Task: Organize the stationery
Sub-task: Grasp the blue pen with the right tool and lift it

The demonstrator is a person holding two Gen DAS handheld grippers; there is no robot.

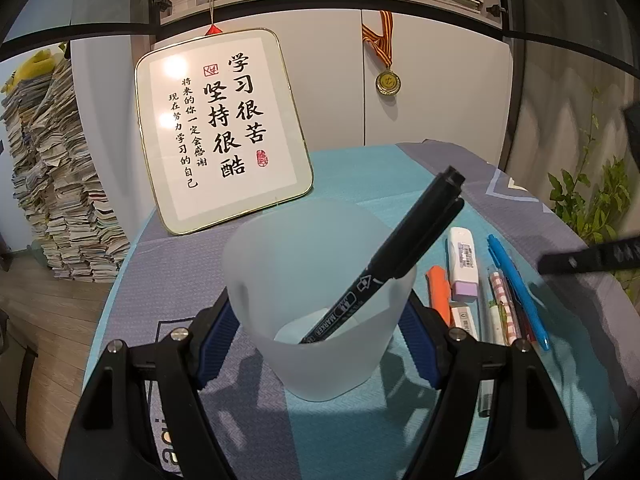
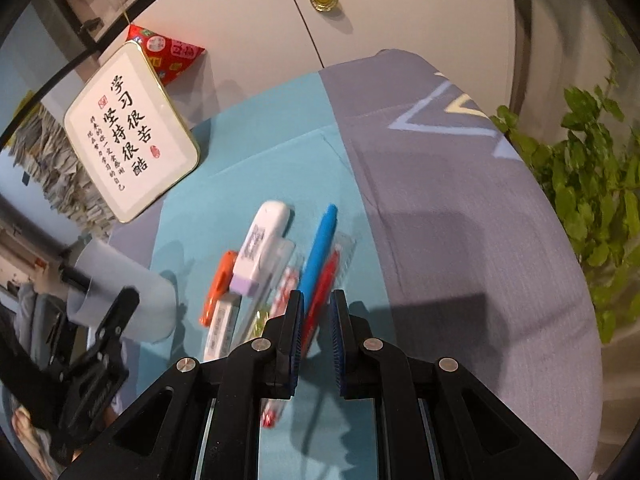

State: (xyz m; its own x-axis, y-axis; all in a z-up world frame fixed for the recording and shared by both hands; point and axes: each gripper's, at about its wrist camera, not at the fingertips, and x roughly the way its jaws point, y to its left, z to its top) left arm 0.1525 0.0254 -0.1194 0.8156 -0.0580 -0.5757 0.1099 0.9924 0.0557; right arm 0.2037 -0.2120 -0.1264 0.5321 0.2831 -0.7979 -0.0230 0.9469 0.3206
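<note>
My left gripper (image 1: 316, 320) is shut on a frosted plastic cup (image 1: 320, 300) standing on the table, one finger on each side. A black marker (image 1: 384, 260) leans inside the cup. To its right lie an orange highlighter (image 1: 438, 288), a white and purple correction tape (image 1: 462, 264), an eraser (image 1: 464, 320), a patterned pen (image 1: 504, 304) and a blue pen (image 1: 516, 288). My right gripper (image 2: 316, 320) is slightly open, its fingers on either side of the blue pen (image 2: 320, 256) and a red pen (image 2: 320, 300). The cup (image 2: 120, 292) shows at the left there.
A framed calligraphy plaque (image 1: 224, 128) leans against the white cabinet (image 1: 436, 80) at the back. A medal (image 1: 387, 80) hangs on the cabinet door. A tall paper stack (image 1: 60, 184) stands left of the table. A green plant (image 2: 592, 184) stands to the right.
</note>
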